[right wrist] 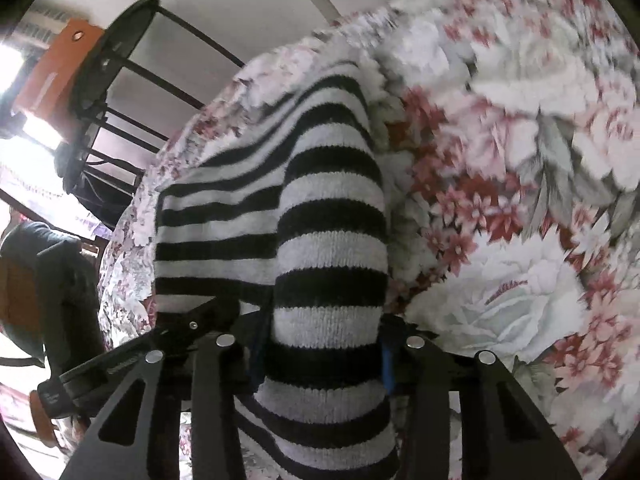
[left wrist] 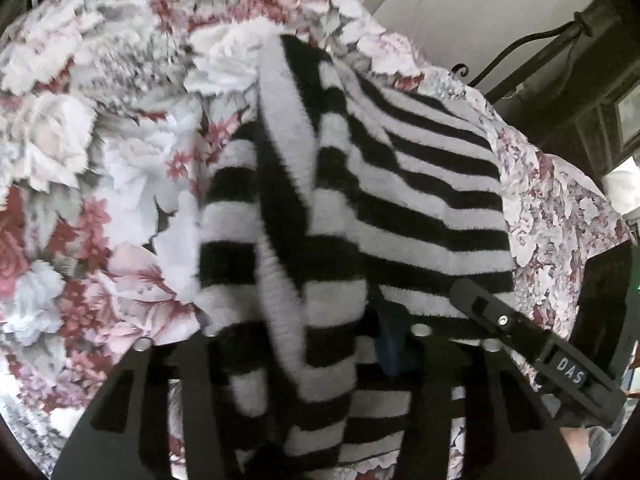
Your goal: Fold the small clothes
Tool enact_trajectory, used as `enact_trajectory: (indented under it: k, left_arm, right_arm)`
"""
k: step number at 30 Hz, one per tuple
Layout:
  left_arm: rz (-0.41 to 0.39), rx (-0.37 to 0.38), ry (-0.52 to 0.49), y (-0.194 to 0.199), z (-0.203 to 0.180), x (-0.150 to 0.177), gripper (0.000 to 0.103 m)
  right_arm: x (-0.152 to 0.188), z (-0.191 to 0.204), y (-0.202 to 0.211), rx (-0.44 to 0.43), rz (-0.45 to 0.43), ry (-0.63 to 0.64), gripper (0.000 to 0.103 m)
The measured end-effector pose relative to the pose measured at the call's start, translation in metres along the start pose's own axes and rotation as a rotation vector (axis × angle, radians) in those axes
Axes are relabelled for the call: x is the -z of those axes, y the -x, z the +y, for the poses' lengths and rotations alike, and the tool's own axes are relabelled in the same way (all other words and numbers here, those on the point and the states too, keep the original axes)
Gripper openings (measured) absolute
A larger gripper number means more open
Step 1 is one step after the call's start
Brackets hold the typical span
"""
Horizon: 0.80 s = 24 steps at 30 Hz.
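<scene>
With my left claw (left wrist: pixel 320 344) and right claw (right wrist: pixel 324 344) each clamped on the black-and-white striped knit garment (right wrist: pixel 280 216) over the floral bedspread (left wrist: pixel 80 160), uneven lifting could skew the fold or slip the fuzzy knit free

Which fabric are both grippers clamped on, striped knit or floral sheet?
The striped knit: black-and-white bands run between both grippers' fingers; the floral sheet lies flat underneath.

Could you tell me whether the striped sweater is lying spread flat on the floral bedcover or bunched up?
Bunched up: the striped sweater drapes in folds, pinched by both tongs, above the floral bedcover.
</scene>
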<state>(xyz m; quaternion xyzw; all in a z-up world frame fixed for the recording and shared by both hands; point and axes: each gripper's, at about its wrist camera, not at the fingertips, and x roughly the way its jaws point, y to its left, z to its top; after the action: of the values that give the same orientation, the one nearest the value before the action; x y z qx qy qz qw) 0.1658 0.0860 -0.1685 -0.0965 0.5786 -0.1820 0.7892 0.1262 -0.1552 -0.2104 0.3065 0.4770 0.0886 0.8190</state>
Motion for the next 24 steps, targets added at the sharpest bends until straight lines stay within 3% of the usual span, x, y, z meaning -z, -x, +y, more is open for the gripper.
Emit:
enact_trajectory:
  k: [10, 17, 24]
  left_arm:
    - [-0.075, -0.021, -0.03, 0.06, -0.017, 0.009, 0.034]
    - [-0.166, -0.042, -0.043, 0.132, -0.029, 0.048, 0.033]
    - [-0.228, -0.026, -0.002, 0.189, -0.011, 0.093, 0.033]
  right_arm:
    - [0.0, 0.018, 0.042, -0.044, -0.047, 0.009, 0.04]
    - [0.025, 0.067, 0.087, -0.124, -0.067, 0.11, 0.04]
    - [0.062, 0.114, 0.116, -0.173, -0.069, 0.199, 0.04]
